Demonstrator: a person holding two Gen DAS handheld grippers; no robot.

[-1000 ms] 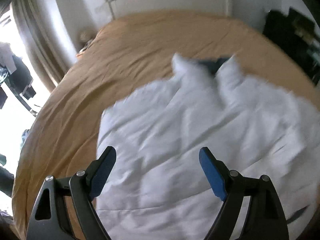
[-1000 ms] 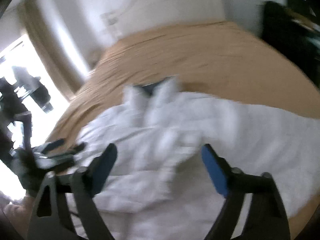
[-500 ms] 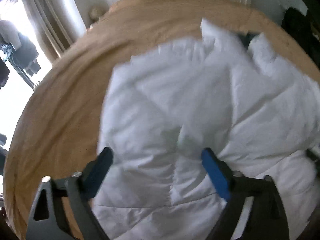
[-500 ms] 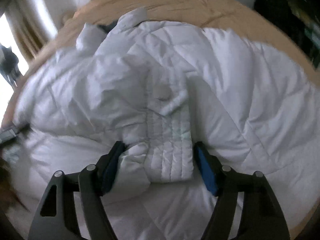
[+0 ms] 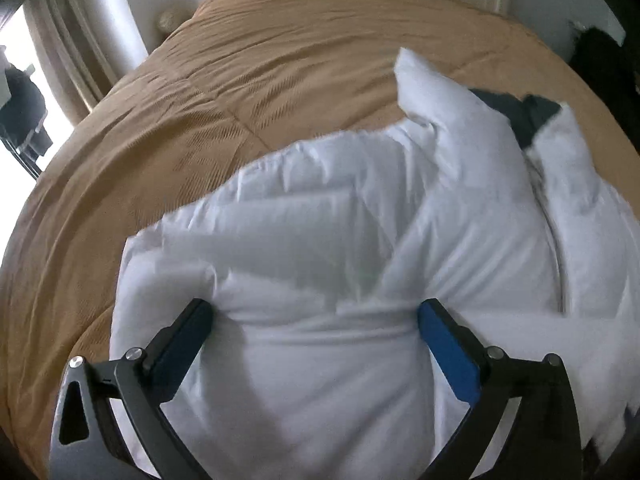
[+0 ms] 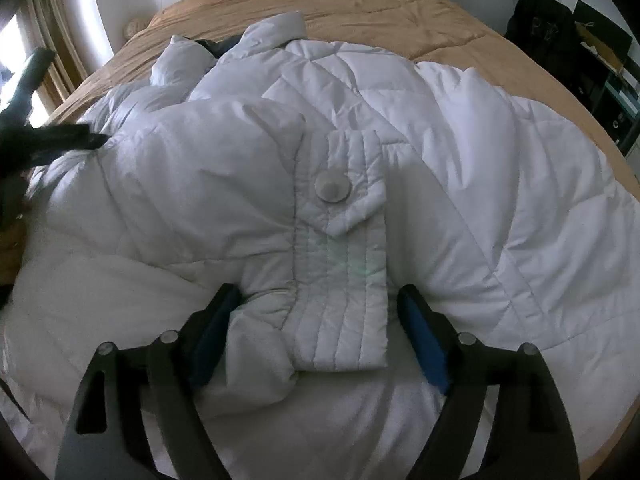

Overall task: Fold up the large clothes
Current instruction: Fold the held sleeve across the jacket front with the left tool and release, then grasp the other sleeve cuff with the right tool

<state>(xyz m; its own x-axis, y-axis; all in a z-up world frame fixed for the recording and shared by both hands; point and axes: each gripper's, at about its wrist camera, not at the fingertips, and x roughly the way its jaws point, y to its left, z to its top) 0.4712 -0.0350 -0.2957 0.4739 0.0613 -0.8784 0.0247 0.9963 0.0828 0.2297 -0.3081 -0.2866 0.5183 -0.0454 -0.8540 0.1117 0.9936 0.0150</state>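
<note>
Jacket: I see a white quilted puffer jacket (image 6: 460, 168) spread across the bed's tan bedspread (image 5: 248, 80), collar toward the headboard.
Sleeve: its cuff (image 6: 344, 280), with one round snap button (image 6: 331, 186), lies folded over the jacket's front.
Right hand-held gripper (image 6: 318, 312): jaws apart, straddling the cuff.
Left hand-held gripper (image 5: 314, 326): jaws apart, pressed into a puffy fold of the jacket.

Each gripper (image 5: 316, 316) (image 6: 318, 304) is black-framed (silver screws) with blue pads (image 5: 448, 344).
</note>
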